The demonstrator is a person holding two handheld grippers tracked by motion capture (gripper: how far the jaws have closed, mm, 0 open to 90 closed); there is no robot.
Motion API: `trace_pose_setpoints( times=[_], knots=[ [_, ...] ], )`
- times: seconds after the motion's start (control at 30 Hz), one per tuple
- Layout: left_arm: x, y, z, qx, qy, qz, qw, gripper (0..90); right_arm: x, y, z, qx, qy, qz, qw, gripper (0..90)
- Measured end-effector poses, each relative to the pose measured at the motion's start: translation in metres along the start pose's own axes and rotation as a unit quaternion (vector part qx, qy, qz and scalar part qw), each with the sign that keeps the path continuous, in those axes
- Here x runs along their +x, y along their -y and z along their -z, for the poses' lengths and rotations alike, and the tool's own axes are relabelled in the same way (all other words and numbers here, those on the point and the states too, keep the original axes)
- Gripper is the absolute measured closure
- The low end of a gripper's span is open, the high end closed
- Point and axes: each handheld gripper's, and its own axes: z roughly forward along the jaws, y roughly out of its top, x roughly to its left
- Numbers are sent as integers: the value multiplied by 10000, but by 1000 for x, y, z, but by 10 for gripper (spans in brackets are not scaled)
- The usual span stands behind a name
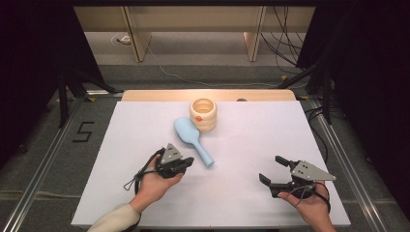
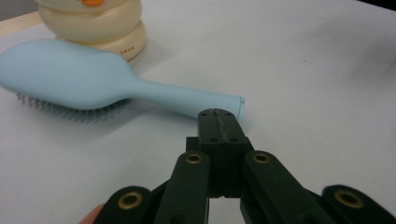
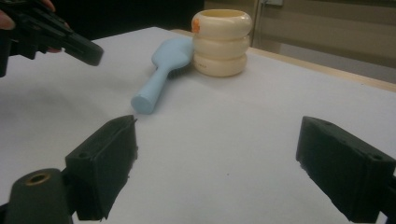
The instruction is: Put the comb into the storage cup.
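High view: pale blue plastic hairbrush (image 1: 192,138) is lying bristles down on the smooth white table (image 1: 241,193), head touching a cream ribbed cup (image 1: 203,114). Grey floor and cables are lying beyond.

Left gripper view: left gripper (image 2: 219,122) is sitting closed and empty, just beside the brush handle.

Right gripper view: right gripper (image 3: 217,158) is gaping wide, holding nothing, well apart from the brush.

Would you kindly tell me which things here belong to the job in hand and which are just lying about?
In the job:
- light blue plastic hairbrush, bristles down
- cream ribbed ring-shaped holder
- left gripper, shut, by the brush handle
- right gripper, open

Lying about:
- cables on the floor behind the white table
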Motion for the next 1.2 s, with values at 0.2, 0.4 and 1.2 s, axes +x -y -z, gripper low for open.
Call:
trace_pose_setpoints(
  times=[0.2,0.4,1.2],
  knots=[
    [-2,-33,-43,186,-173,-64,9997,897,0,0,0,-8,-12,-15,10000,136],
    [-5,-47,-81,554,-254,-122,9981,897,-1,0,1,-29,-33,-32,10000,137],
    [-8,-50,-114,1830,-428,-136,9821,898,-3,3,-1,121,-69,-62,9999,145]
  ],
)
